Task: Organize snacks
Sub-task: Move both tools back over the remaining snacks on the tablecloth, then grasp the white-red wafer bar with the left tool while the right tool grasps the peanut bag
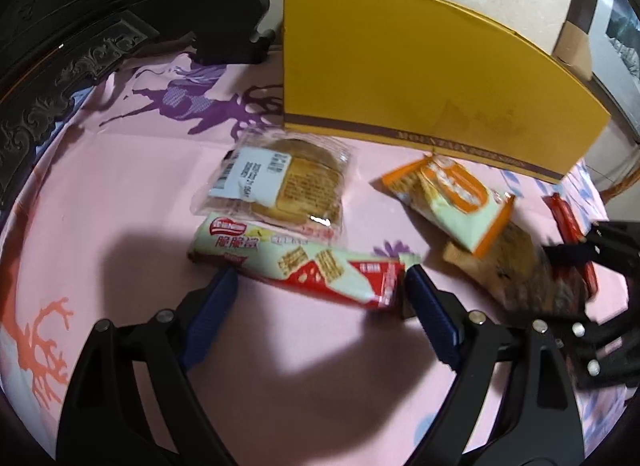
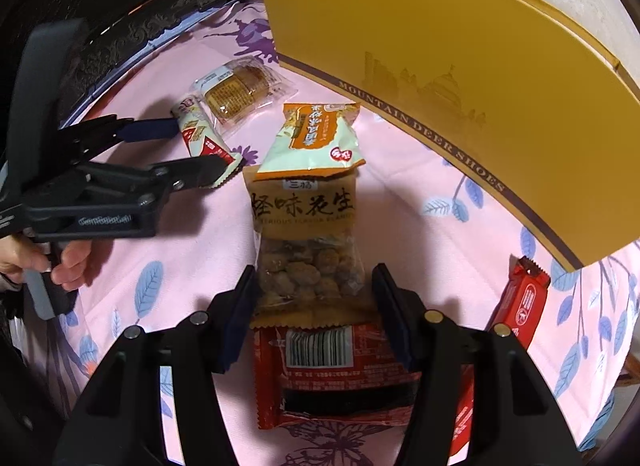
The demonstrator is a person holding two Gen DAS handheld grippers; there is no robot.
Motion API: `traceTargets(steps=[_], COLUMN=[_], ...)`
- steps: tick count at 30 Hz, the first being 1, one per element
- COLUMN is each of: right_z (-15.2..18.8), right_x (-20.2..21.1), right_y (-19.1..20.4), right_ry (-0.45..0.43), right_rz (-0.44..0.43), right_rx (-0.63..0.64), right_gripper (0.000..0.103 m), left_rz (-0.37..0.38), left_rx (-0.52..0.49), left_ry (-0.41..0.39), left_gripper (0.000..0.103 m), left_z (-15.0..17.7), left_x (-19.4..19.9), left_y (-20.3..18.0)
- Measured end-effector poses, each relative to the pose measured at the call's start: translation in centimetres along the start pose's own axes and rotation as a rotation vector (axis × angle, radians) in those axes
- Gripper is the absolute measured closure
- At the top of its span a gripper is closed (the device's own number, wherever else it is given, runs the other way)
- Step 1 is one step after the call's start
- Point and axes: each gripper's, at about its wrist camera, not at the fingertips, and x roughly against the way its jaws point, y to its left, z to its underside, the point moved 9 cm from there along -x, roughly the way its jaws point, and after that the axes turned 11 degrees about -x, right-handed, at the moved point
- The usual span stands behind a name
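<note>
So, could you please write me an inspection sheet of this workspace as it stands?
Surface: pink cloth with leaf and deer prints, covering the table.
Job's things: long cream-and-red wafer packet; clear-wrapped round cake; orange-and-cream sachet overlapping the clear-windowed peanut bag; red foil packet with barcode; red bar.
Clutter: yellow cardboard shoe box at the back.
Grippers: left hand-held gripper open, fingers either side of the wafer packet; right hand-held gripper open, straddling the peanut bag.
Cables: nothing seen.
Surroundings: dark carved wooden furniture behind.
</note>
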Motion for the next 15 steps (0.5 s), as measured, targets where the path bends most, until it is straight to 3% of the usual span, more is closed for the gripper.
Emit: traceTargets(steps=[11,15], right_z=[1.3,1.4], right_x=[0.3,0.5], right_y=[1.9,1.9], right_ry=[-0.011,-0.016], right_rz=[0.027,0.028], right_rx=[0.028,0.008], right_gripper=[0.044,0.044], left_rz=[-0.037,-0.074], left_rx=[-0.012,-0.028], left_ry=[0.024,0.015], left_gripper=[0.009,0.019], left_z=[-1.7,-1.3], left_x=[-2.0,-1.6], left_y=[1.0,0.9])
